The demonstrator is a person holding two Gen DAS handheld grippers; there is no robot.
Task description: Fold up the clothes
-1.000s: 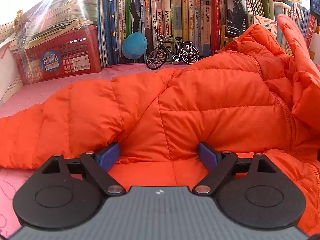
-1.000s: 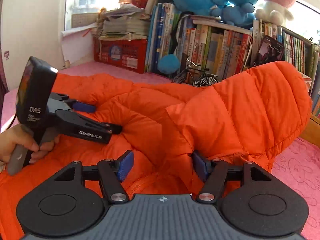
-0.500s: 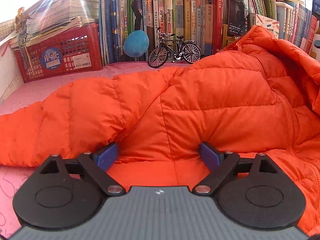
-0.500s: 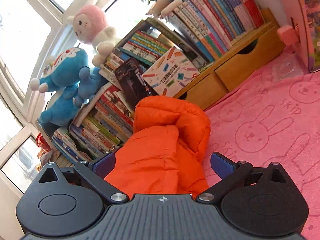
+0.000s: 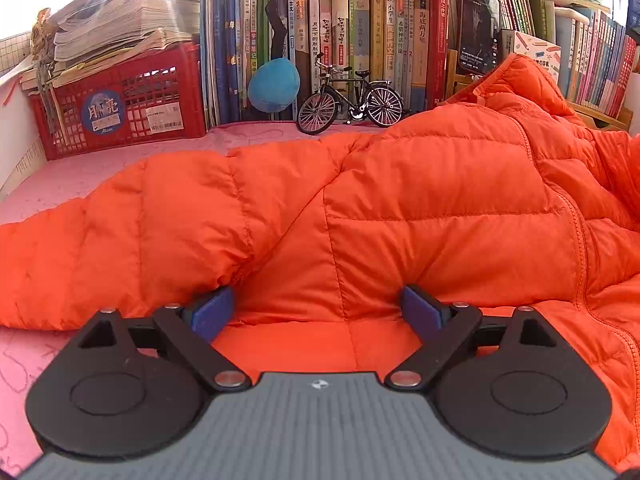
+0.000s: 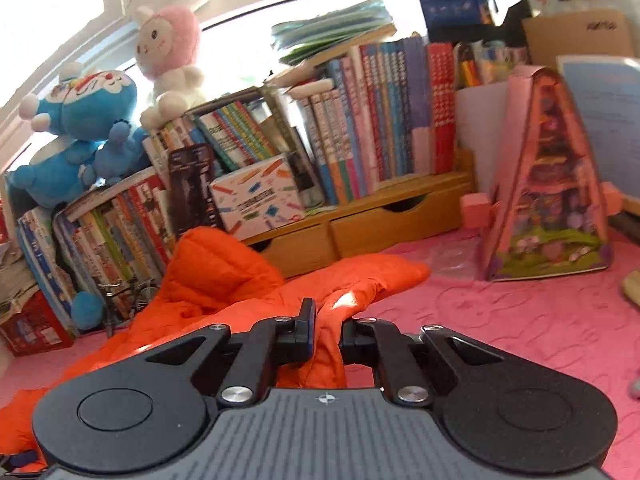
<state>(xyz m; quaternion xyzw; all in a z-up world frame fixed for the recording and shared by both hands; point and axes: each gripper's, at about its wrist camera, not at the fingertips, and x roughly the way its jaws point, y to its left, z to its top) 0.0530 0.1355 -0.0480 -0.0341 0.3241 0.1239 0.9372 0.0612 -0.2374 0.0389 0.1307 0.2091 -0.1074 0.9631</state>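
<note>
An orange puffer jacket (image 5: 400,200) lies spread over the pink bedspread (image 5: 80,168). My left gripper (image 5: 316,312) rests low at its near edge, jaws wide, with a puffed fold of the jacket between the blue pads (image 5: 212,312); the pads do not squeeze it. In the right wrist view my right gripper (image 6: 326,332) is shut on a pinch of the jacket's (image 6: 224,272) orange fabric. A sleeve (image 6: 384,272) stretches away to the right beyond the fingers.
A red crate (image 5: 132,108), a row of books (image 5: 360,32), a blue plush ball (image 5: 274,84) and a model bicycle (image 5: 352,100) line the back. A wooden drawer shelf (image 6: 360,228) and a pink triangular toy box (image 6: 552,200) stand at the right.
My right gripper swung round to the jacket's right side, rolled, and closed on orange fabric. The lifted part of the jacket at the right has come down. The left gripper stayed put.
</note>
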